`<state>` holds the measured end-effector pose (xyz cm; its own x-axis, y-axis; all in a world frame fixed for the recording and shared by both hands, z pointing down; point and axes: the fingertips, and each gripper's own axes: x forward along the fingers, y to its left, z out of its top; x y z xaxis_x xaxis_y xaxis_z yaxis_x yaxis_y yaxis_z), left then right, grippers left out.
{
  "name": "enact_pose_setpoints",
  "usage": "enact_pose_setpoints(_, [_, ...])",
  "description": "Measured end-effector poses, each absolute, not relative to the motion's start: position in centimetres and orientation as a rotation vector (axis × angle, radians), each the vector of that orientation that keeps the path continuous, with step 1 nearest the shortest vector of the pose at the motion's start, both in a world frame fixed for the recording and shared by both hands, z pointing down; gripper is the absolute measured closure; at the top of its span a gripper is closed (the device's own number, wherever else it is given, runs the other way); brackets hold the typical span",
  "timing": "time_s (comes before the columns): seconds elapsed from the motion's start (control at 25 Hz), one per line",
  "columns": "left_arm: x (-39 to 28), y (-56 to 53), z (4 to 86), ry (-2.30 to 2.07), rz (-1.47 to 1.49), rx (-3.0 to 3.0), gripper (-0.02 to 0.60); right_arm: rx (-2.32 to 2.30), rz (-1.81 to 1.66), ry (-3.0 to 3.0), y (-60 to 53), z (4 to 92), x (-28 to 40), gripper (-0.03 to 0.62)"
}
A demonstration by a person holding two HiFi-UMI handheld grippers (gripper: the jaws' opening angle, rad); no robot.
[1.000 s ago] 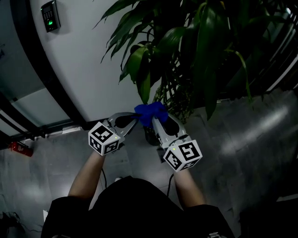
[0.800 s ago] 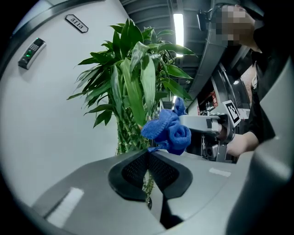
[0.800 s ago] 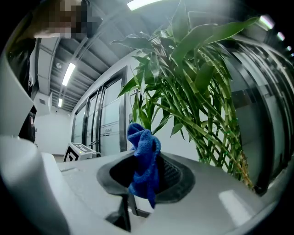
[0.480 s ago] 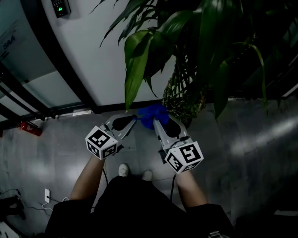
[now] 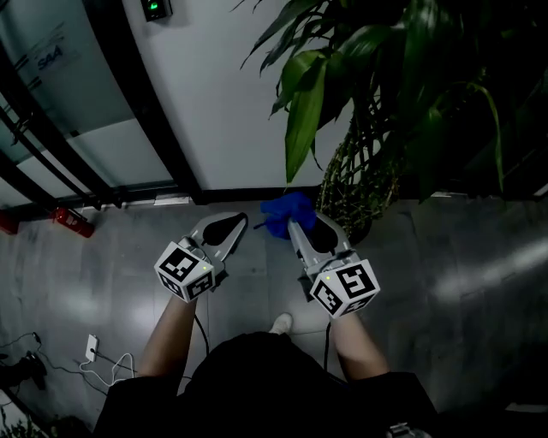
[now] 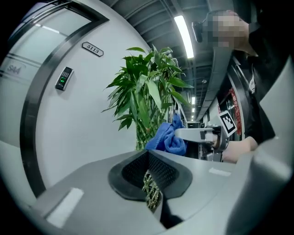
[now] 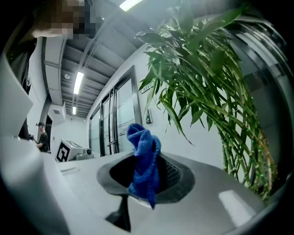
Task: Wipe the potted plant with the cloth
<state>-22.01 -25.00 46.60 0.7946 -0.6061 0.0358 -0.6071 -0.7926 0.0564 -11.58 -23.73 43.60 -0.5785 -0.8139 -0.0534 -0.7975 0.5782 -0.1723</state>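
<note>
A tall potted plant [image 5: 402,77] with braided stems [image 5: 355,184] fills the upper right of the head view; one long leaf [image 5: 304,111] hangs toward my grippers. My right gripper [image 5: 294,224] is shut on a bunched blue cloth [image 5: 285,210], which sits just below that leaf's tip and apart from it. The right gripper view has the cloth [image 7: 144,160] standing up out of the jaws, with the plant [image 7: 206,92] to the right. Beside the cloth, my left gripper [image 5: 240,224] is shut and holds nothing. The left gripper view looks at the plant [image 6: 147,92] and the cloth [image 6: 167,137].
A curved white wall [image 5: 223,103] with a dark frame strip [image 5: 145,103] stands behind the plant; a door reader [image 5: 157,8] is mounted on it. On the grey floor lie a red object [image 5: 73,221] and cables [image 5: 90,346] at the left.
The cloth was up against the leaf tip; now it sits lower, clear of the leaf. Both grippers have drawn back slightly, and the head view has swung left.
</note>
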Motion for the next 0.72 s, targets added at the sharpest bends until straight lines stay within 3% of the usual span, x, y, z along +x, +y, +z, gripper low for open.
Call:
enact_pose_setpoints(0.32, [-27.7, -19.3, 45.4, -0.929, -0.072, 2.940, 0.574, -1.492, -0.083, 2.665, -16.5, 41.7, -16.7, 0.490])
enact_pose_setpoints(0.72, [-29.9, -11.6, 44.2, -0.785, -0.109, 2.987, 0.574, -1.770, -0.113, 2.487, -5.8, 42.0, -15.9, 0.490])
